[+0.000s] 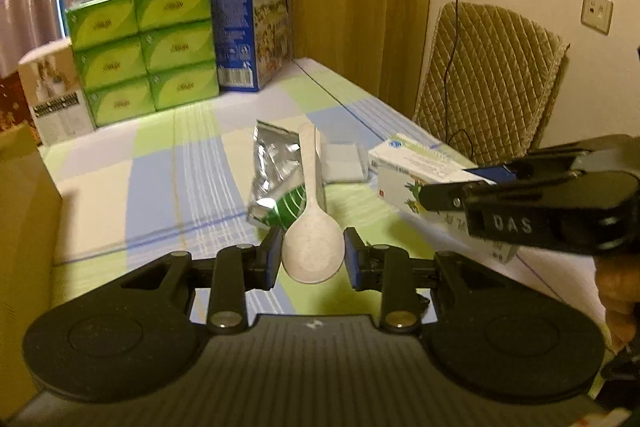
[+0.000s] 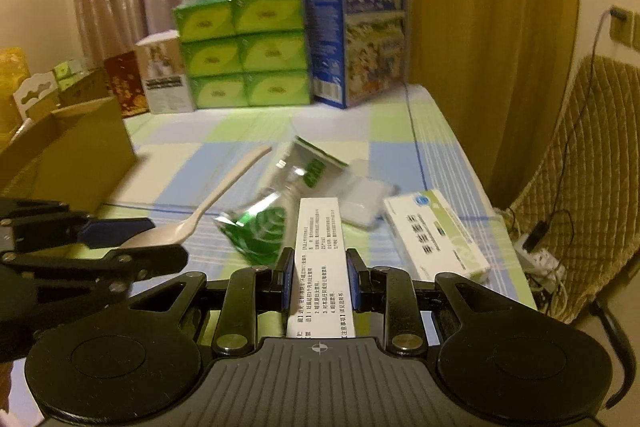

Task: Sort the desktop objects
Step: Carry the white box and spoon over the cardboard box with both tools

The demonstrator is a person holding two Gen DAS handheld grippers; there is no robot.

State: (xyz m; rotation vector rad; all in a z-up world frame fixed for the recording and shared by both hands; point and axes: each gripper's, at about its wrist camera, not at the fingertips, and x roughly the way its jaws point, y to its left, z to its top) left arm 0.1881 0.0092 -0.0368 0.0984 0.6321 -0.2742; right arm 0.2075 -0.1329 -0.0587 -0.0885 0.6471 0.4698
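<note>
My left gripper (image 1: 313,254) is shut on the bowl of a white plastic spoon (image 1: 310,219), whose handle points away over a silver-and-green foil pouch (image 1: 276,175). In the right wrist view the spoon (image 2: 208,207) shows at the left, held by the left gripper (image 2: 132,239). My right gripper (image 2: 319,275) is shut on a long white medicine box (image 2: 320,255) with printed text. The right gripper (image 1: 452,191) shows at the right of the left wrist view, holding that box (image 1: 404,183). A second white-green medicine box (image 2: 438,239) lies on the checked tablecloth (image 2: 200,147).
A clear plastic case (image 2: 360,199) lies behind the pouch. An open cardboard box (image 2: 76,151) stands at the left. Stacked green tissue packs (image 2: 244,51), a blue carton (image 2: 356,35) and smaller boxes (image 2: 164,75) line the back. A padded chair (image 1: 492,79) stands beyond the table's right edge.
</note>
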